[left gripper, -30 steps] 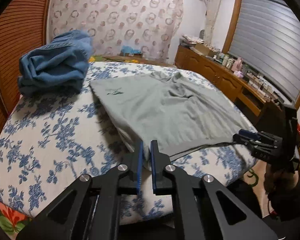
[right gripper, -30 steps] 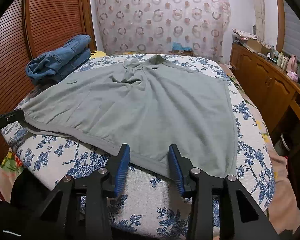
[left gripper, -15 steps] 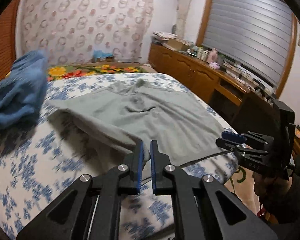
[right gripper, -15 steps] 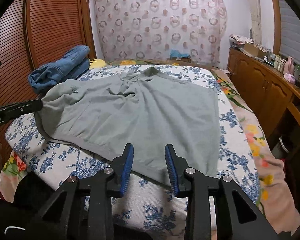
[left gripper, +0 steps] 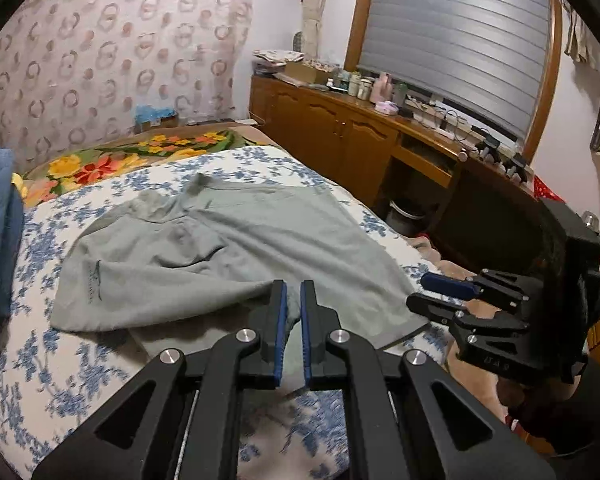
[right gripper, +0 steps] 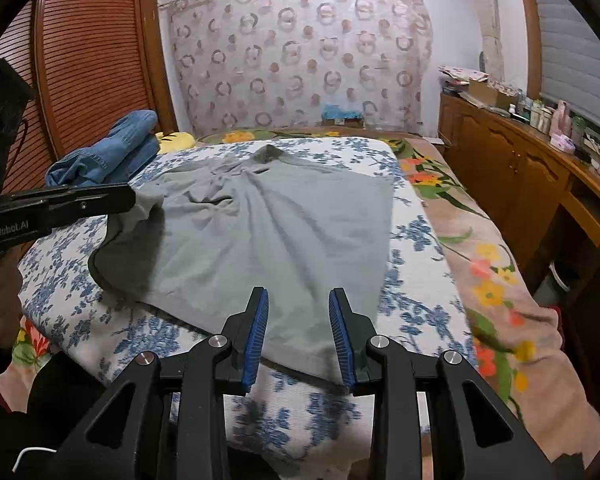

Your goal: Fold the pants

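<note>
The pair of grey-green knit fabric pants (right gripper: 268, 232) lies spread across the blue-and-white floral bed cover (right gripper: 420, 232), waist end toward the far patterned curtain (right gripper: 300, 52); the left gripper (left gripper: 293, 312), with blue-padded black fingers, is clamped narrowly on a corner of the pants, and that corner is lifted clear of the cover and drawn over the rest of the fabric, forming a raised fold with a shadow beneath; the right gripper (right gripper: 298, 328) hovers at the near hem of the pants, its jaws set wide apart with fabric visible between them, and it grips nothing; a stack of folded blue denim garments (right gripper: 108, 152) rests on the cover at the left, apart from the pants; a wooden cabinet (right gripper: 512, 176) runs along the right side of the bed.
</note>
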A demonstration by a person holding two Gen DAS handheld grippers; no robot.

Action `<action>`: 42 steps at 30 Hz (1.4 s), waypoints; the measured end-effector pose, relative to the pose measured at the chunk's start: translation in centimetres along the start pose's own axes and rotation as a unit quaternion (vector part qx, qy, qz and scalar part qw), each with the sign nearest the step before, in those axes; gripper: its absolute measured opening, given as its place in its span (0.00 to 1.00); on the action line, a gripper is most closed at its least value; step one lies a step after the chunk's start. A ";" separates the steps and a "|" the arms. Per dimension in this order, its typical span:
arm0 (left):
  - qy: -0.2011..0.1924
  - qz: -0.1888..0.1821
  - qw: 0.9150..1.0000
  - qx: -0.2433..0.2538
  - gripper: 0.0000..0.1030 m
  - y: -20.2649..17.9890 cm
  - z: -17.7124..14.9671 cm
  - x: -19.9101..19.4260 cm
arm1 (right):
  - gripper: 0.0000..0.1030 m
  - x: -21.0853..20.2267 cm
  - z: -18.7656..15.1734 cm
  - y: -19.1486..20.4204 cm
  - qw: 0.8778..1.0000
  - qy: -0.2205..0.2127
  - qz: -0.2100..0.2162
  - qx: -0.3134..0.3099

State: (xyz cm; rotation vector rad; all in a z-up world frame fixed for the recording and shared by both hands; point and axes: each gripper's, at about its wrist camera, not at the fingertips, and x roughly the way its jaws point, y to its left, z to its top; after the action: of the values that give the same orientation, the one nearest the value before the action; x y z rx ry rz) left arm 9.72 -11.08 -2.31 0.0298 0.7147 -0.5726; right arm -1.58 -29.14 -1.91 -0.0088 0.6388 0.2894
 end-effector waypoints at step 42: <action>0.046 0.082 0.994 -0.049 0.73 9.8 -5.1 -3.2 | 0.32 3.3 0.3 0.8 0.999 0.034 0.027 -0.007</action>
State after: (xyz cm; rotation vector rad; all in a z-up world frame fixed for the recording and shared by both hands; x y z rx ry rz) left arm 9.59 -0.18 -5.86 0.0233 0.8206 -0.3809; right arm 0.86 -27.46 -3.58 -0.0153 0.7047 0.3468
